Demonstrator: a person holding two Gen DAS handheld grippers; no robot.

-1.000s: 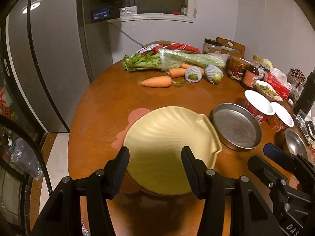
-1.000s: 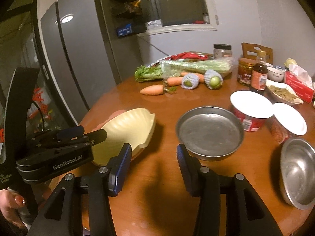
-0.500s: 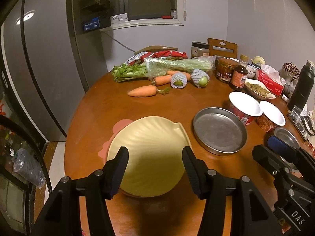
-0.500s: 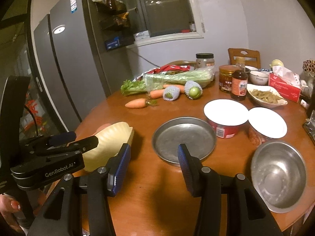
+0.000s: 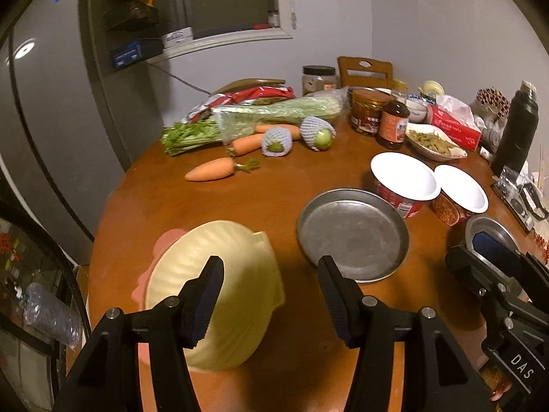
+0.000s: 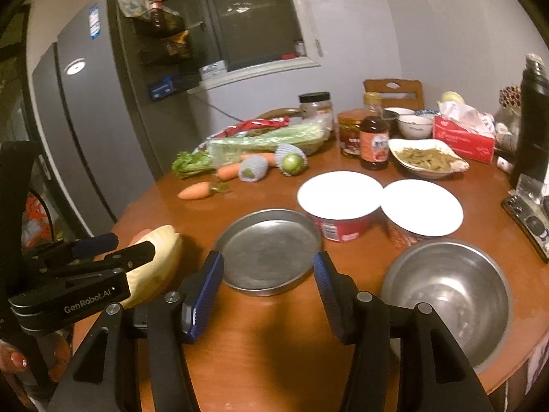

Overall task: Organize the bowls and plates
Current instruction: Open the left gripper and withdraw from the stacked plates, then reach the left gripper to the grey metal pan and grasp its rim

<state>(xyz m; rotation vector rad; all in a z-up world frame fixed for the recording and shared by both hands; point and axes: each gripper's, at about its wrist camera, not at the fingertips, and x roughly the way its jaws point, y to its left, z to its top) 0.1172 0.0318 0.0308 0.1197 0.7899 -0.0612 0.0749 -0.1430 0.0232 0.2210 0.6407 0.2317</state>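
A yellow shell-shaped plate (image 5: 219, 274) rests on a pink plate (image 5: 164, 240) near the table's left edge; it also shows in the right wrist view (image 6: 161, 261). My left gripper (image 5: 269, 295) is open and empty, just above the yellow plate's near right side. A round metal plate (image 5: 353, 237) lies mid-table, also seen in the right wrist view (image 6: 267, 250). A steel bowl (image 6: 446, 295) sits at the near right. My right gripper (image 6: 267, 295) is open and empty in front of the metal plate.
Two lidded instant-noodle cups (image 6: 339, 195) (image 6: 422, 206) stand behind the metal plate. Carrots (image 5: 211, 170), celery (image 5: 274, 110), wrapped fruit, jars, a sauce bottle (image 6: 374, 137), a dish of food (image 6: 425, 158), a tissue box and a black flask (image 5: 518, 127) crowd the far side. A fridge stands left.
Both grippers have pulled back and risen, so plates look smaller and lower. The left gripper has shifted right off the yellow plate's centre. Both stay open.
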